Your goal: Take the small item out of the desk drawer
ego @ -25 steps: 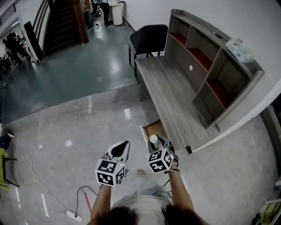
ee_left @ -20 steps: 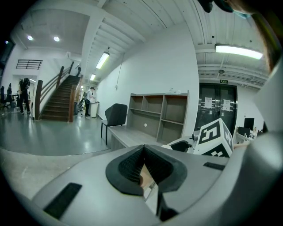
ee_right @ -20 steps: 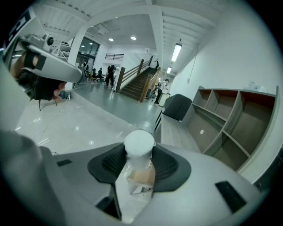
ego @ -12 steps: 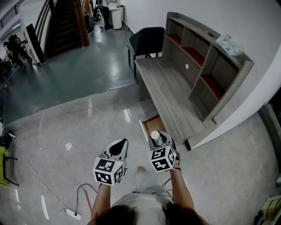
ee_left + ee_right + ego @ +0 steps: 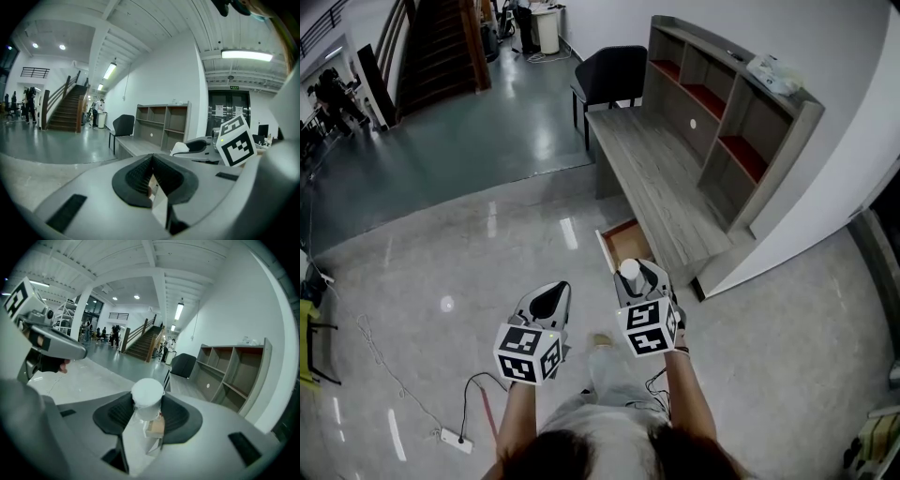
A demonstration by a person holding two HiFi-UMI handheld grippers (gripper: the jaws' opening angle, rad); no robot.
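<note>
Bottle (image 5: 147,398), white-capped and upright with its cap uppermost, sits clamped in the right tool (image 5: 149,418) near the open drawer (image 5: 630,246) of the bench (image 5: 656,178), while the left tool (image 5: 152,179) is pinched together, empty.

floor (image 5: 441,253): polished to a high gloss, lamps are mirrored in it
desk (image 5: 656,178): grey wood grain, kept matt
drawer (image 5: 628,246): lined in plain brown wood, no shine
shelf unit (image 5: 773,159): same grey grain, compartment bottoms are done in flat red
small bottle (image 5: 147,394): smooth white plastic, pretty dull
right gripper (image 5: 149,416): shell is moulded in smooth matt grey plastic, pads (image 5: 179,416) are ribbed black, rubbery-looking
left gripper (image 5: 152,174): same deal
</note>
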